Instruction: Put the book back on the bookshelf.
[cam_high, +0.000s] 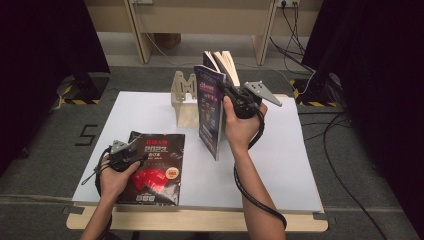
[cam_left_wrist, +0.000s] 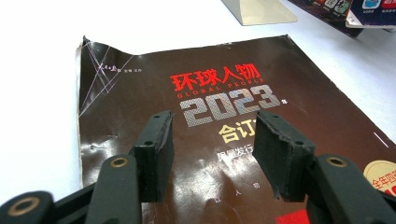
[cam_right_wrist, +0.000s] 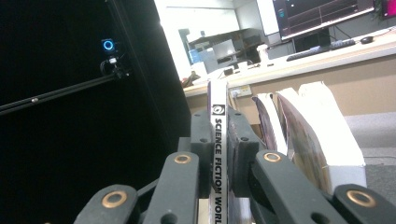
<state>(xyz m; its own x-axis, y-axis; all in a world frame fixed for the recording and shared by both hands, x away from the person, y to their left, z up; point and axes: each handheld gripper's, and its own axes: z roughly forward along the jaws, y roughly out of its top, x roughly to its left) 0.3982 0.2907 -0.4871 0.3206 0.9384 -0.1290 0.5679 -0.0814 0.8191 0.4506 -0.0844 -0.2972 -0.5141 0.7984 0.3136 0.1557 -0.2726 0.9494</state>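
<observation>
High view: white worktop (cam_high: 280, 165), landmark for all entries.
Dark 2023 magazine (cam_high: 157, 167): flat on worktop, near front-left edge.
Purple magazine (cam_high: 210, 112): upright above worktop centre, spine pinched, beside wooden bookstand (cam_high: 182, 97) and standing books (cam_high: 225, 65) toward the back.
Risk, judged: thin spine could slip or pages flop open if grip loosens or tilts; could knock standing books when slotted in.
Right gripper (cam_right_wrist: 219, 154): nearly closed, clamped on purple magazine's spine.
Left gripper (cam_left_wrist: 212, 140): jaws spread, hovering over dark 2023 magazine; nothing held, contact not discernible.
</observation>
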